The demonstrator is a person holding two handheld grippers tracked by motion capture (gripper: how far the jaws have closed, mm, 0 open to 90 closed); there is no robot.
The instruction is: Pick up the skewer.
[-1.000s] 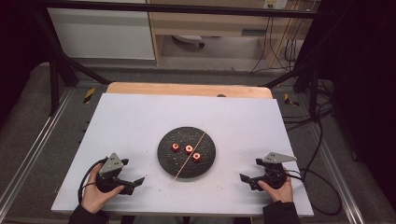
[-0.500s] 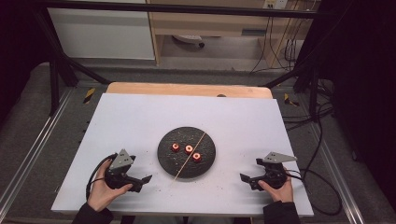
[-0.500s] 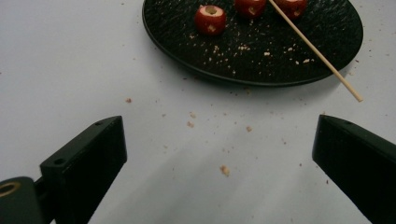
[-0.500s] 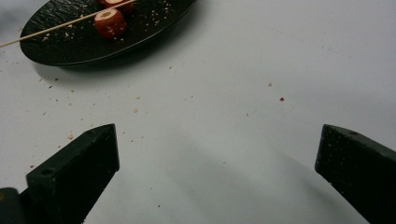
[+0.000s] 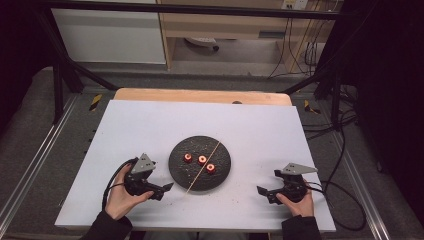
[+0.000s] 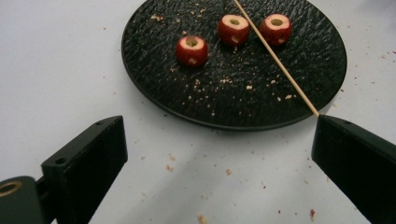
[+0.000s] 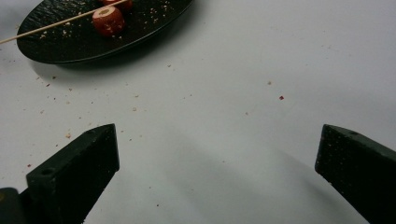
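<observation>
The left gripper (image 5: 167, 188) has been brought in toward the black plate (image 5: 176, 167) over the last second, while the right gripper (image 5: 260, 190) has been kept where it was, well apart from the plate on the white surface (image 5: 150, 125). Both grippers are held with the jaws spread wide and nothing between them.

A wooden skewer (image 6: 275, 60) is laid slantwise across the plate, its near end jutting over the rim just beside the left gripper's right jaw in the left gripper view. Three cored red fruits (image 6: 191, 50) are set in a row on the plate, none yet threaded. Crumbs (image 7: 135, 109) are scattered over plate and surface.

The approach suggests that the skewer's near end is about to be taken by the left gripper; a closing of the jaws is still needed.
</observation>
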